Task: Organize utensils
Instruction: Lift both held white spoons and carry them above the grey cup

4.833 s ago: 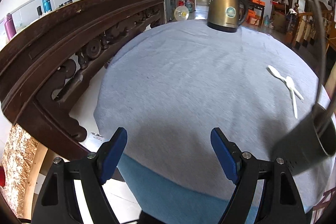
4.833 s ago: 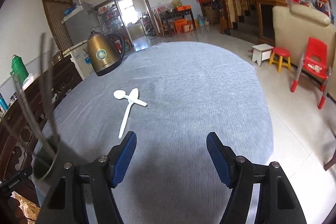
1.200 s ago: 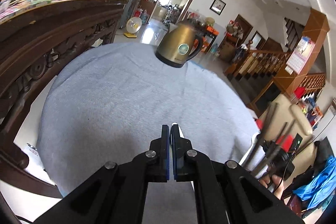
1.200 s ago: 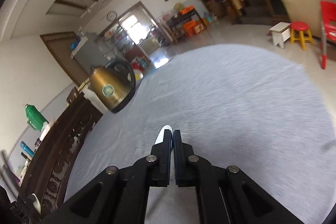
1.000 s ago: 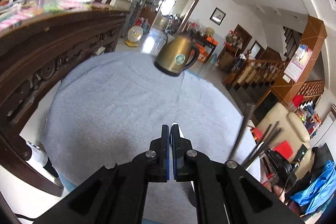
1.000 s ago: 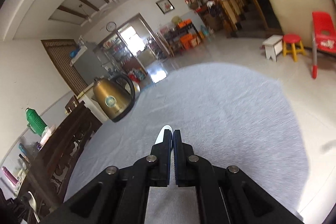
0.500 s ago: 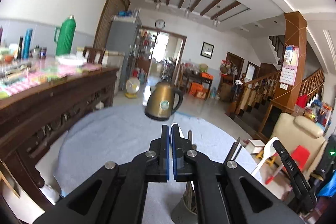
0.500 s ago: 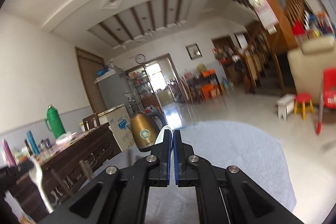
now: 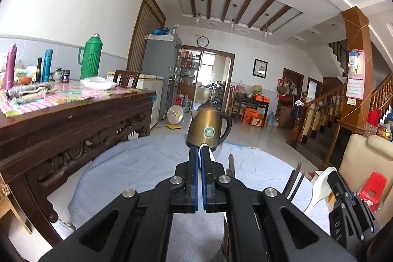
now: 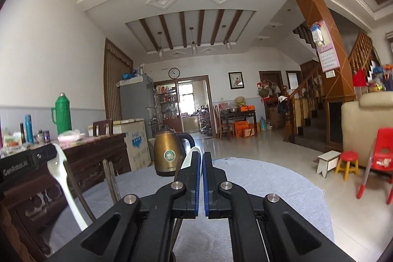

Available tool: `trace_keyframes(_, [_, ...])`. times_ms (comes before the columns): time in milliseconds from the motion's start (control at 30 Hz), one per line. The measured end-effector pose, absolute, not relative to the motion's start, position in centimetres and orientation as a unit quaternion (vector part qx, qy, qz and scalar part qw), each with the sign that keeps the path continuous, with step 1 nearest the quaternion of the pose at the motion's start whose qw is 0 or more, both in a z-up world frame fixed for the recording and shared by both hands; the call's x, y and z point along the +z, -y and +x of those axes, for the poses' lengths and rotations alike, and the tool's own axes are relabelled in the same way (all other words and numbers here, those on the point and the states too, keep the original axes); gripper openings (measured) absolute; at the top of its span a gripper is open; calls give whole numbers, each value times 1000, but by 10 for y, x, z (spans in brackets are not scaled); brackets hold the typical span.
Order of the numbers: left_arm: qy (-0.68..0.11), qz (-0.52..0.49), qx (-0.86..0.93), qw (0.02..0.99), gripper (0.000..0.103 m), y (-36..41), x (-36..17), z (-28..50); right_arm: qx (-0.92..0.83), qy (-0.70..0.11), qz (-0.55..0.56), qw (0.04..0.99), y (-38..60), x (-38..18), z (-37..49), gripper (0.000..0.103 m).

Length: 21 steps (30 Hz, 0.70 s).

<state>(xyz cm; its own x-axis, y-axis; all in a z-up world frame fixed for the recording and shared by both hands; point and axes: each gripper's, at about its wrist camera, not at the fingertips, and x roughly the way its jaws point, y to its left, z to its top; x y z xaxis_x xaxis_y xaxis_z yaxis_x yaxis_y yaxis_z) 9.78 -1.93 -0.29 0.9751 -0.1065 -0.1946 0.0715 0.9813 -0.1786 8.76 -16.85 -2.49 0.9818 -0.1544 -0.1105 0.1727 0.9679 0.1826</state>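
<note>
Left gripper (image 9: 199,155) clenched on a white plastic spoon (image 9: 205,147); right gripper (image 10: 202,158) likewise clamps a second white spoon (image 10: 190,158). Both held above the grey tablecloth (image 9: 137,163), short of the brass kettle (image 9: 208,129). Dark chopsticks (image 9: 231,167) stand between grippers and kettle.

Round table (image 9: 137,163) under grey cloth (image 10: 270,178) carries brass kettle (image 9: 208,128) and, apparently, a utensil holder.
</note>
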Motion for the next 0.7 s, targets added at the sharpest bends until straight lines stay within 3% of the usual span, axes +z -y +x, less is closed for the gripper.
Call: trace_keyframes(700, [-134, -23, -52, 989, 2, 50, -56, 92, -62, -83, 41, 994, 148, -61, 74, 3])
